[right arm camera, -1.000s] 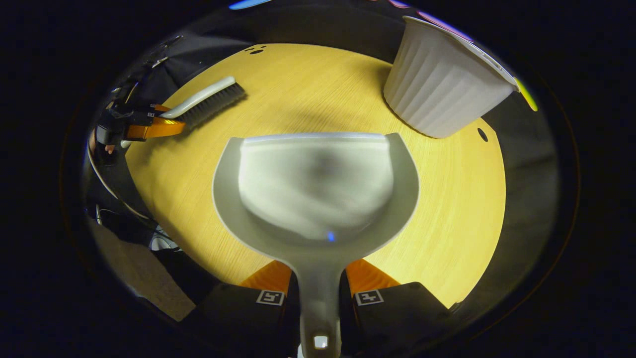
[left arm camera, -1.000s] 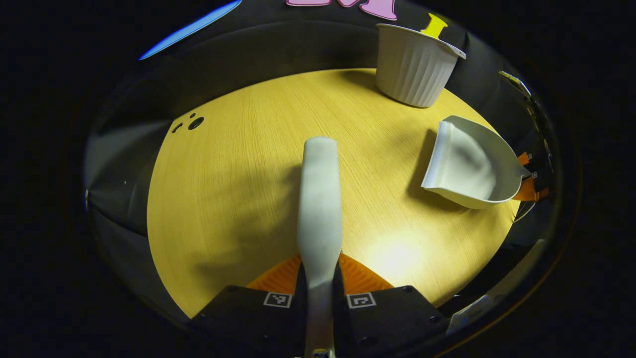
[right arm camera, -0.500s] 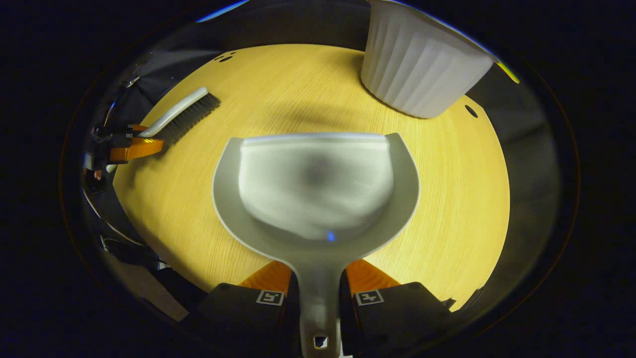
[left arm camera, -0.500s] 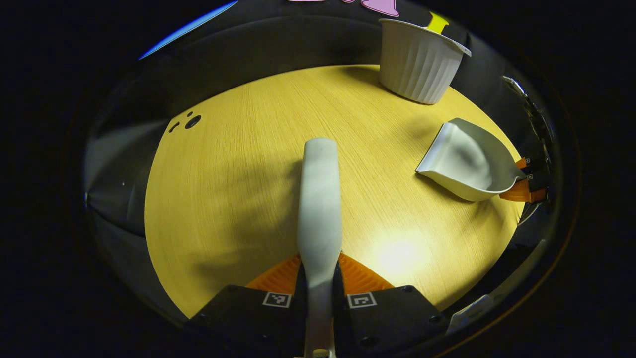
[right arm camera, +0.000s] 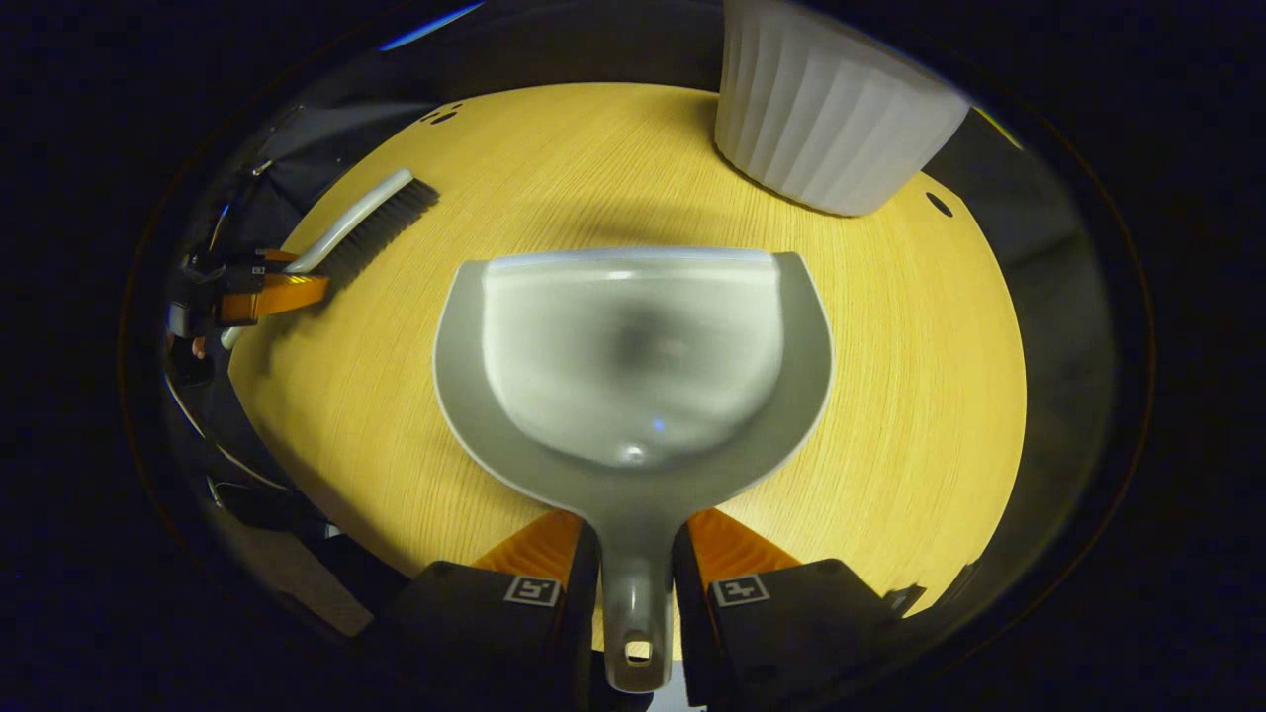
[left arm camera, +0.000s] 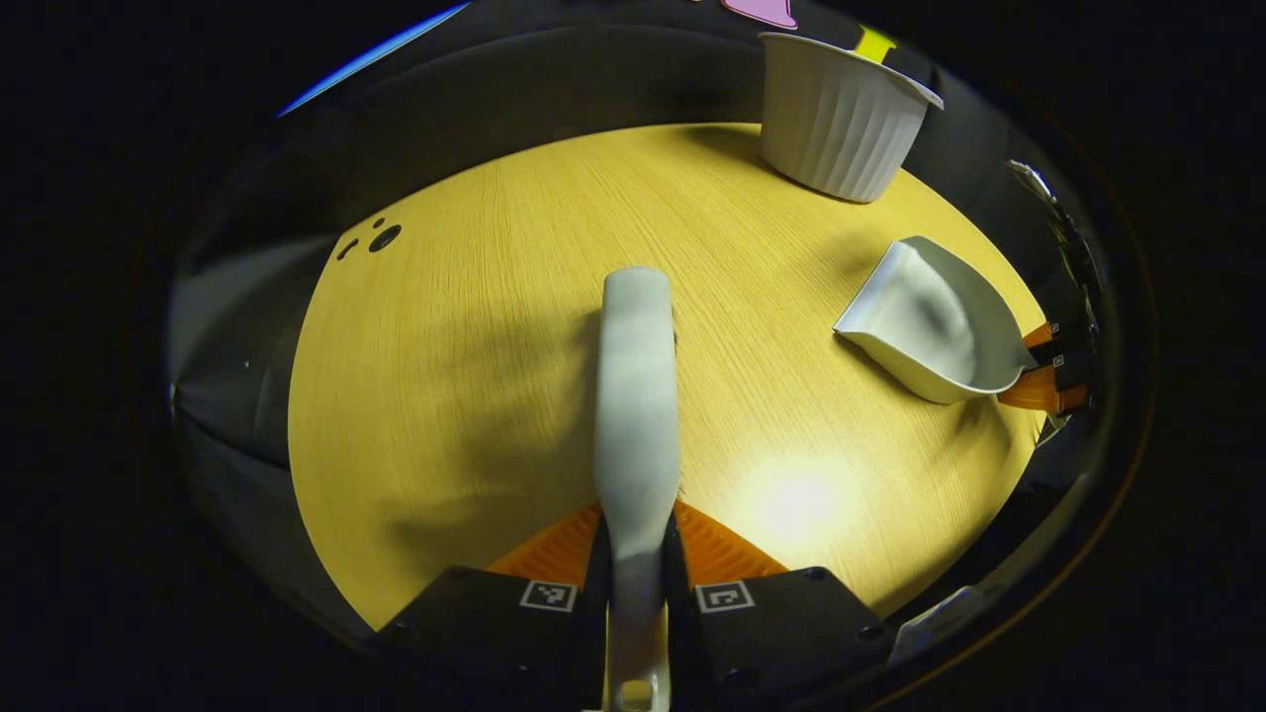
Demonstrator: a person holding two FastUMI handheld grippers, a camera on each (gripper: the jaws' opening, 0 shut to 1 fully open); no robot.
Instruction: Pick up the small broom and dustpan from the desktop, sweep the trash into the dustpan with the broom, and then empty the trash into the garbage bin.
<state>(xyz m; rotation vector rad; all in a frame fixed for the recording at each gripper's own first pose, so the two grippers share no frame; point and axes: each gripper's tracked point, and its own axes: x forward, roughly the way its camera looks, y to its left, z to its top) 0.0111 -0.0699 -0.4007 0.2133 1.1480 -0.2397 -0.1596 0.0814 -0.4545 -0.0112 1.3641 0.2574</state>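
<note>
Right gripper [right arm camera: 633, 554] clamped on dustpan [right arm camera: 633, 366] handle; over the last second the pan has slid forward in the fingers and lowered toward the table, its pan visibly empty. Left gripper [left arm camera: 633, 554] clamped on broom [left arm camera: 635, 396], unchanged. Likely the dump into the garbage bin [right arm camera: 831, 119] is done. Yellow wood tabletop [left arm camera: 445, 376] shows no trash; dark booth beyond.

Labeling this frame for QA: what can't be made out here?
- Bin interior: rim cut off by the top edge in the right gripper view; seen side-on in the left gripper view.
- Broom bristles: hidden beneath its own back in the left gripper view.
- Dustpan floor: blurred, so small trash cannot be ruled out.
</note>
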